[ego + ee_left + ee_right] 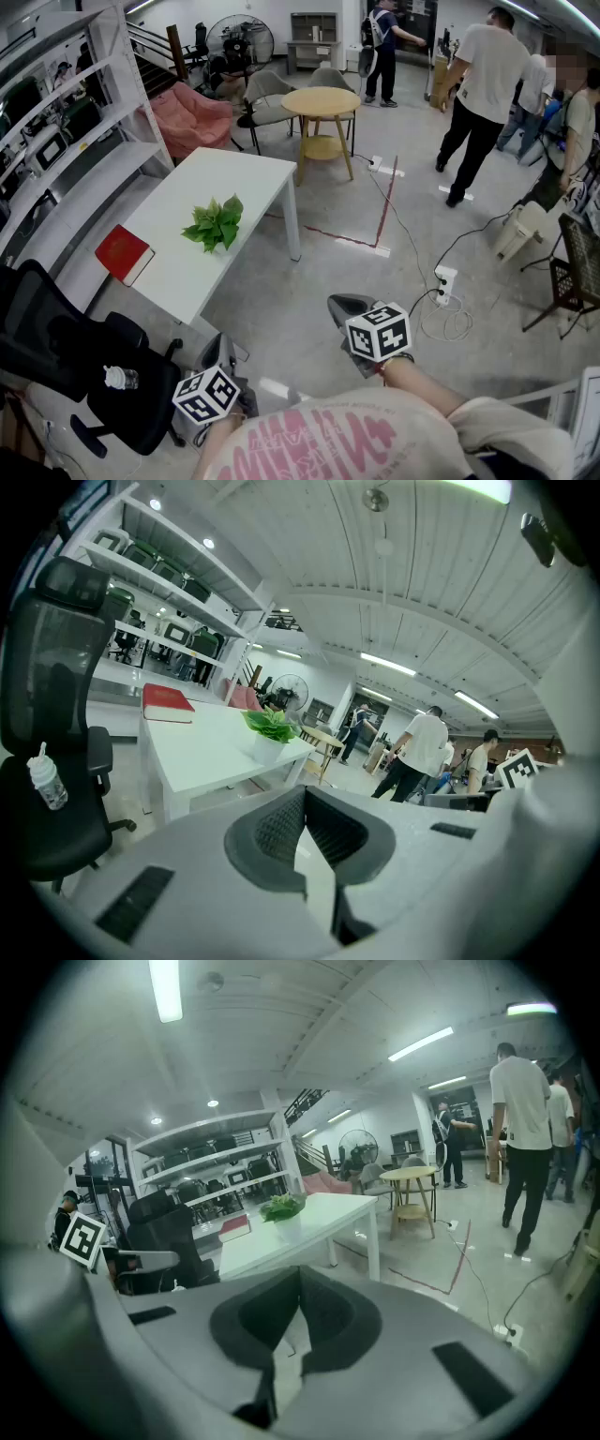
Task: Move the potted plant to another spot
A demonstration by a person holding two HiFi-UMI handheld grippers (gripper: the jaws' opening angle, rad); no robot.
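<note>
The potted plant point(216, 223), green leaves in a small white pot, stands near the middle of a white table point(234, 178), some way ahead of me. A red book point(124, 253) lies at the table's near left corner. Both grippers hang over the floor, short of the table and well apart from the plant. My left gripper point(214, 354) and my right gripper point(345, 305) each have their jaws together with nothing between them. The left gripper view shows its tips point(305, 794) meeting below the plant point(272, 728). The right gripper point(300, 1274) likewise faces the plant point(283, 1208).
A black office chair point(84, 366) with a small bottle point(120, 378) on its seat stands close at my left. White shelves point(75, 141) line the left wall. Behind the table are a round yellow table point(321, 101) and chairs. Cables and a power strip point(445, 281) lie at right; people stand further back.
</note>
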